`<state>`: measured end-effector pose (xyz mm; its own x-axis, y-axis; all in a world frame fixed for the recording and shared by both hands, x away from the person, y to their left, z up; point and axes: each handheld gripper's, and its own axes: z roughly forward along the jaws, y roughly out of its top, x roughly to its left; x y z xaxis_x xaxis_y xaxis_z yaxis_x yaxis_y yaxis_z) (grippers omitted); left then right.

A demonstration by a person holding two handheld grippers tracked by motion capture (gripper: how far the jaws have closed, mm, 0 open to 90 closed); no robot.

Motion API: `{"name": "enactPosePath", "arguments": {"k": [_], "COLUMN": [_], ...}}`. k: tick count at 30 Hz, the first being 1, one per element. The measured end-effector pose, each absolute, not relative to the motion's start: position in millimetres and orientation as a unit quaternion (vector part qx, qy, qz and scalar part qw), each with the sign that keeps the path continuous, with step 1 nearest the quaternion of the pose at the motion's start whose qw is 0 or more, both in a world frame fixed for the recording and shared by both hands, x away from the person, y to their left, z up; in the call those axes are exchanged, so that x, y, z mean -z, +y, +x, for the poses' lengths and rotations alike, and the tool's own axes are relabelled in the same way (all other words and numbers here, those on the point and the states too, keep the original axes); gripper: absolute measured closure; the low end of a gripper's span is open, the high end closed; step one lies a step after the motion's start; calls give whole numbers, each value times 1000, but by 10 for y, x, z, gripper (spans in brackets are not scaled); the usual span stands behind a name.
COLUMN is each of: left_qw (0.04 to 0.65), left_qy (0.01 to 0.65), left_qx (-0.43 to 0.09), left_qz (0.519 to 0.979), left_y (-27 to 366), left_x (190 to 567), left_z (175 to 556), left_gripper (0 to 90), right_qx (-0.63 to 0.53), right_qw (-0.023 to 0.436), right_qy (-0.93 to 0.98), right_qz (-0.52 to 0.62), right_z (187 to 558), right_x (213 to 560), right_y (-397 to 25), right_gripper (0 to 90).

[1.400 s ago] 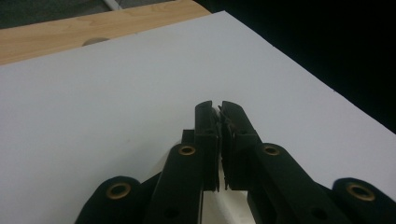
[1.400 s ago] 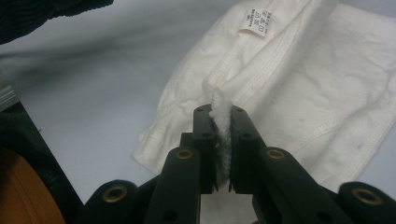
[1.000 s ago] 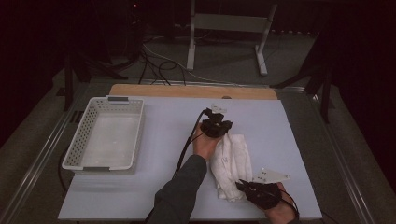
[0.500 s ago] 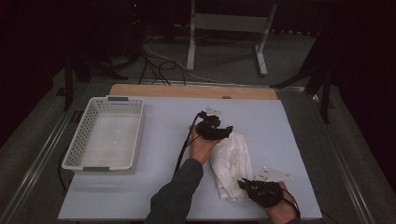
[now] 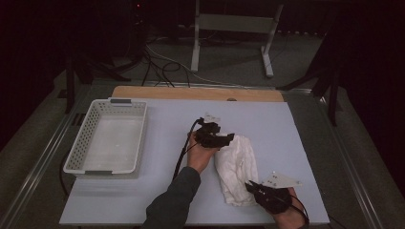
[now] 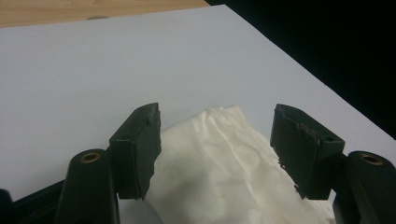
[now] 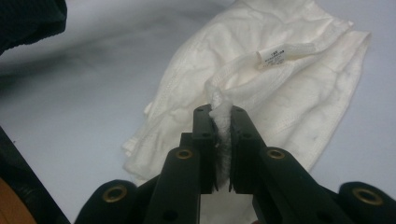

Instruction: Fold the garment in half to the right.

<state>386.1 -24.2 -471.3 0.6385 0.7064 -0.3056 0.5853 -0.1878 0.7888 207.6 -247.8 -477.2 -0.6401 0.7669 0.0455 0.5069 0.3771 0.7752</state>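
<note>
From above, the white cloth [image 5: 236, 167] lies right of the basket [image 5: 108, 138]. Your left gripper [image 5: 224, 139] sits at its far end, your right gripper [image 5: 252, 187] at its near end.

In your left gripper view, the jaws stand wide open over the cloth [image 6: 224, 172].

In your right gripper view, the jaws pinch a cloth [image 7: 280, 88] fold.

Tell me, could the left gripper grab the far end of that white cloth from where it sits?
Probably yes. The left gripper is open with its jaws on either side of the white cloth at its far end, and nothing lies between them. The right gripper already pinches the near end.
</note>
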Motion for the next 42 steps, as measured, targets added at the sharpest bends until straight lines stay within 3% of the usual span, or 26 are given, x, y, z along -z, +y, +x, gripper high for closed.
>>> {"name": "enactPosePath", "arguments": {"k": [24,42], "left_qw": [453,448], "left_qy": [399,388], "left_qx": [-46,-44], "left_qz": [796,804], "left_y": [-327,-393], "left_x": [5006,5025], "left_z": [3672,3647], "left_gripper": [358,362], "right_qx": [-411,-412], "right_qw": [184,187], "right_qy": [799,799], "right_qz": [399,395], "right_z": [2022,1950], "right_x": [4709,4695], "right_y": [-2558,-2571], "right_gripper": [834,833]}}
